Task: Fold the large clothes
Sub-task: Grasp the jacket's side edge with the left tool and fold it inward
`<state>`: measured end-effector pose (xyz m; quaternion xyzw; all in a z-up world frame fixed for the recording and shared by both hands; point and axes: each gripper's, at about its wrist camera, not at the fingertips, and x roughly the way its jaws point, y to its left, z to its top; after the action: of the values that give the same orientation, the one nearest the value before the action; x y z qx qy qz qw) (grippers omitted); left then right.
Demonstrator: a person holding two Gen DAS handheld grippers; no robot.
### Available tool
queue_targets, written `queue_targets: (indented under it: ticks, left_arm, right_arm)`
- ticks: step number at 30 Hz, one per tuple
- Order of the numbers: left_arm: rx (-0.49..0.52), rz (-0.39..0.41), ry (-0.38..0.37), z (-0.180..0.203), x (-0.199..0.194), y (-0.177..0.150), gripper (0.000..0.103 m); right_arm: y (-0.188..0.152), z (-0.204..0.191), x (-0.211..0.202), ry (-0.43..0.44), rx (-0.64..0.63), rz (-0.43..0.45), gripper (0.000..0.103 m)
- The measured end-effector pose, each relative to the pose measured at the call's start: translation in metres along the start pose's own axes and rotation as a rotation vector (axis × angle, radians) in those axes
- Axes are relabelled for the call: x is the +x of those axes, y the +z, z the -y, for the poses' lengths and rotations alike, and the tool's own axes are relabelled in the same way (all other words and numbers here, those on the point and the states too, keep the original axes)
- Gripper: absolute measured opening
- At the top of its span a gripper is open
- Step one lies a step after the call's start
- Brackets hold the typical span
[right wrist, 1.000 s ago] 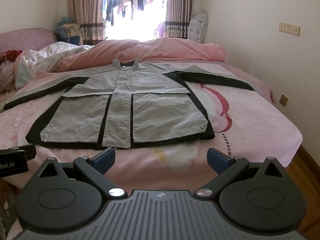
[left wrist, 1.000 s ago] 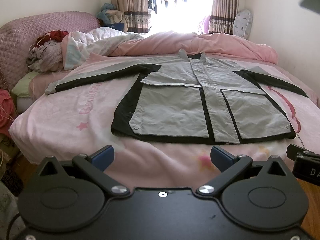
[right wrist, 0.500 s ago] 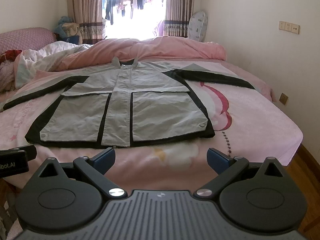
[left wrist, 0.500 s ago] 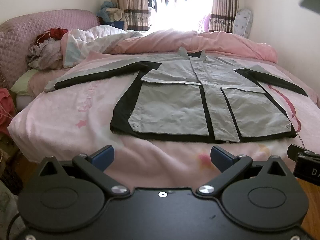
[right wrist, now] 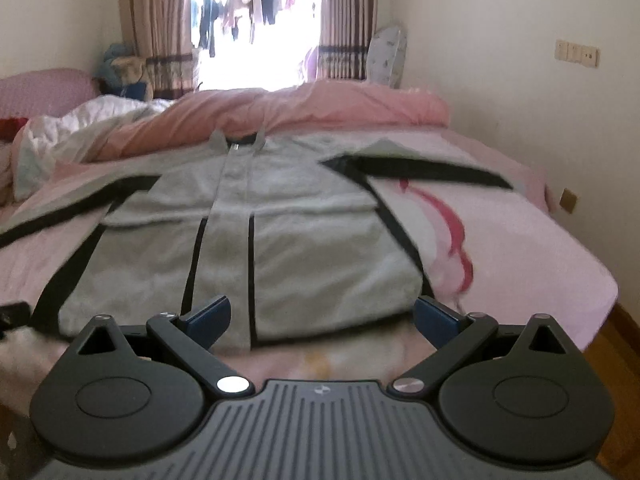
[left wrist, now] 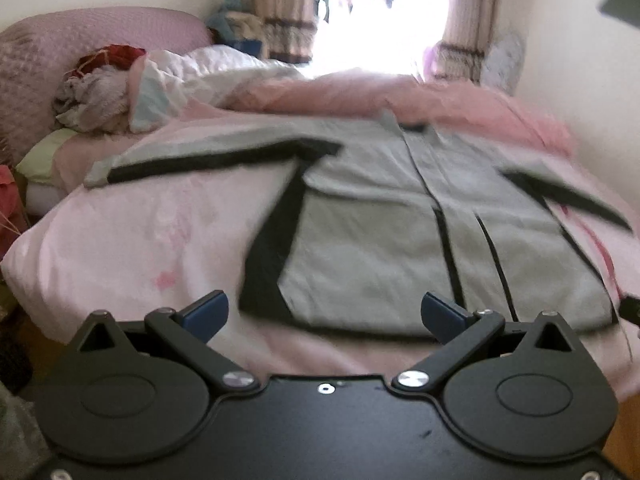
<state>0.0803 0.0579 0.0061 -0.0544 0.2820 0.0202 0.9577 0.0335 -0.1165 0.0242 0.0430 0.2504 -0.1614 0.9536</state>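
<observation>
With the jacket point(left wrist: 400, 240) lying flat and face-up on the bed point(left wrist: 140, 240), both sleeves spread, and the left tongs point(left wrist: 324, 312) and right tongs point(right wrist: 322, 314) wide and empty, a shallow pinch risks catching the bedsheet with the hem.

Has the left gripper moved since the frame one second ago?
Yes. The left gripper has advanced toward the jacket: the hem that lay well beyond its open fingertips now sits level with them, and the bed looms larger.
</observation>
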Motion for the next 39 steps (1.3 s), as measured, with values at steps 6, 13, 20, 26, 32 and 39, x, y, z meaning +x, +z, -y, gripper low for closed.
queue_targets:
  ticks: [6, 13, 20, 26, 32, 39]
  left_arm:
    - [-0.134, 0.05, 0.0, -0.056, 0.06, 0.052, 0.103]
    - [-0.319, 0.058, 0.092, -0.146, 0.151, 0.096, 0.103]
    - [-0.587, 0.048, 0.17, -0.249, 0.209, 0.124, 0.103]
    - [-0.712, 0.048, 0.255, -0.317, 0.251, 0.138, 0.094]
    - [-0.851, 0.025, 0.294, -0.367, 0.285, 0.137, 0.08]
    - [-0.97, 0.123, 0.296, -0.398, 0.303, 0.138, 0.079]
  right_arm:
    - [0.045, -0.016, 0.056, 0.037, 0.037, 0.01, 0.103]
    - [0.088, -0.047, 0.123, 0.079, -0.022, 0.047, 0.103]
    - [0.111, -0.052, 0.188, 0.266, 0.103, 0.087, 0.103]
    - [0.115, -0.058, 0.233, 0.222, 0.17, 0.025, 0.103]
    - [0.11, -0.073, 0.264, 0.173, 0.133, -0.06, 0.103]
    - [0.112, -0.096, 0.284, 0.123, 0.019, -0.074, 0.103]
